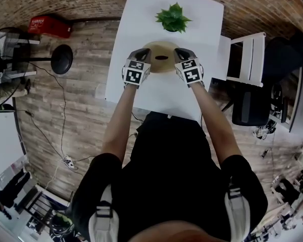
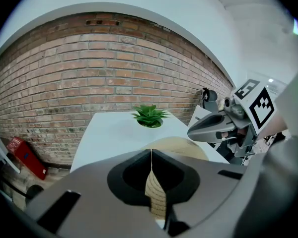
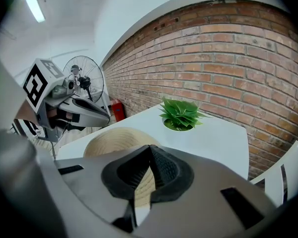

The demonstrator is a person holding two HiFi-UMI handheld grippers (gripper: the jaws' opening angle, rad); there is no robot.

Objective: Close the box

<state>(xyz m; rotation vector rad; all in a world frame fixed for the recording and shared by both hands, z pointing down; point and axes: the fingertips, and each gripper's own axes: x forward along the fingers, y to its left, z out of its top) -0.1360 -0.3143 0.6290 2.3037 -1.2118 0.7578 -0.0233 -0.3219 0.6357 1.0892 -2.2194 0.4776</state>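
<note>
A round tan woven lid (image 1: 161,48) with a dark oval spot in its middle is over the white table (image 1: 141,14). My left gripper (image 1: 143,55) is at its left rim and my right gripper (image 1: 180,54) at its right rim. In the left gripper view the jaws (image 2: 151,151) are shut, with a strip of the woven rim (image 2: 156,192) between them. In the right gripper view the jaws (image 3: 150,150) are likewise shut on woven rim (image 3: 141,185). The lid's top (image 2: 181,145) shows past the jaws. Whatever lies beneath the lid is hidden.
A potted green plant (image 1: 173,18) stands on the table just beyond the lid. A white chair (image 1: 247,59) is at the table's right side. On the floor to the left are a fan (image 1: 60,59) and a red case (image 1: 49,26). A brick wall (image 2: 89,68) is behind the table.
</note>
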